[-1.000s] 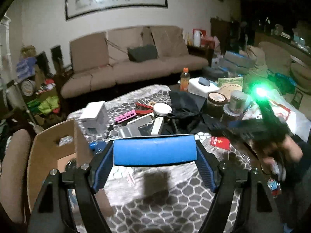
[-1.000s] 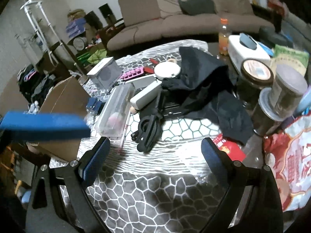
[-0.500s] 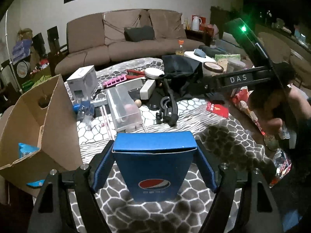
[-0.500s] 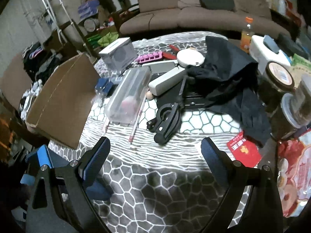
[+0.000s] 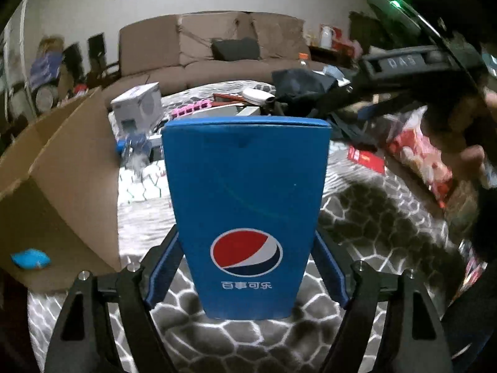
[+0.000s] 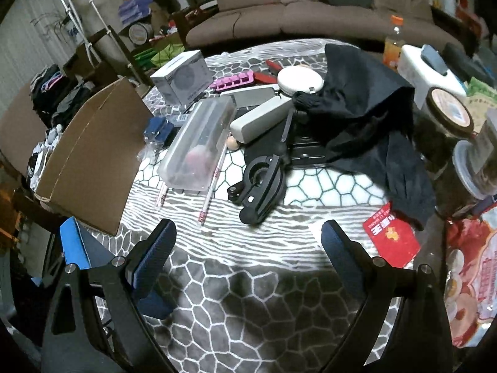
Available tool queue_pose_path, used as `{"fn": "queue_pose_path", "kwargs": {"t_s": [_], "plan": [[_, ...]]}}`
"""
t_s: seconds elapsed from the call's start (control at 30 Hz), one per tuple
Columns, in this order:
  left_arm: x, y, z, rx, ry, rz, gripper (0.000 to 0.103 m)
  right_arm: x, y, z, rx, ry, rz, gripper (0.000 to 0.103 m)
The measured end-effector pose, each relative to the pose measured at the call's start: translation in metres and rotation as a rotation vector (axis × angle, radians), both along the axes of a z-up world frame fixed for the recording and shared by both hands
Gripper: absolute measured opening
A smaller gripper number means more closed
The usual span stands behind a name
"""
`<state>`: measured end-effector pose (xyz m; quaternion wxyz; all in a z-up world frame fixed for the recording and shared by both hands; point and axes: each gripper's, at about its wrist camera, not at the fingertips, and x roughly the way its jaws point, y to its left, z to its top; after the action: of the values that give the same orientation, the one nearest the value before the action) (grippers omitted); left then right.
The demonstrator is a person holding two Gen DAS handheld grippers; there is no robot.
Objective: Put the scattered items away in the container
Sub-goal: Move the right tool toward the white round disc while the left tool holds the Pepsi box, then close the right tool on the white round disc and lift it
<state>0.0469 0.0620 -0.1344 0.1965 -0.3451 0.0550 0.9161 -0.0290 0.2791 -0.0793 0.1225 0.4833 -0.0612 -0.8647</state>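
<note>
We had left gripper [image 5: 245, 267] pinching blue Pepsi box [image 5: 245, 205] above table, just right of cardboard box [image 5: 59, 186]. Right gripper [image 6: 248, 258] spread, empty. Judged: keep pinch firm, carry box over flap, lower inside beside blue packet [image 5: 30, 258].

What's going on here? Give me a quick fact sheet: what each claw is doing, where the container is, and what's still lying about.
left claw: shut on the blue Pepsi carton, held upright above the patterned tablecloth
right claw: open, holding nothing
container: brown cardboard box at the table's left edge, flaps open
still on table: clear plastic case, black clamp, black cloth, red packet, grey-and-white box
box contents: mostly hidden
</note>
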Motion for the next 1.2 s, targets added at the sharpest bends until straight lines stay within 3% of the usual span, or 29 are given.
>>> {"fn": "queue_pose_path", "kwargs": {"t_s": [0.2,0.37,0.47,0.57,0.63,0.73,0.9,1.03,1.2], "plan": [[-0.002,-0.021,0.036,0.064,0.021,0.001,0.079,-0.003,0.003,0.008,0.069,0.085,0.05,0.094],[-0.033,-0.028,0.084,0.007,0.021,-0.032,0.079,-0.008,0.007,0.017,0.145,0.177,0.085,0.094],[-0.064,-0.028,0.107,0.015,0.026,0.021,0.079,-0.032,0.009,0.02,0.153,0.205,0.039,0.094],[-0.083,-0.022,0.107,0.007,0.039,0.06,0.079,-0.064,0.002,0.021,0.137,0.215,0.006,0.094],[-0.085,-0.023,0.099,0.02,0.019,0.053,0.079,-0.094,-0.012,0.016,0.218,0.214,0.026,0.092],[-0.082,-0.025,0.089,0.021,-0.003,0.019,0.079,-0.15,-0.027,-0.001,0.323,0.151,0.045,0.082],[-0.087,-0.035,0.088,0.054,-0.024,0.016,0.079,-0.235,-0.016,-0.034,0.29,0.027,-0.064,0.084],[-0.089,-0.035,0.087,0.052,-0.035,0.018,0.079,-0.271,-0.005,-0.056,0.296,-0.026,-0.097,0.088],[-0.091,-0.036,0.085,0.057,-0.056,0.008,0.079,-0.277,0.001,-0.07,0.278,-0.064,-0.104,0.093]]}}
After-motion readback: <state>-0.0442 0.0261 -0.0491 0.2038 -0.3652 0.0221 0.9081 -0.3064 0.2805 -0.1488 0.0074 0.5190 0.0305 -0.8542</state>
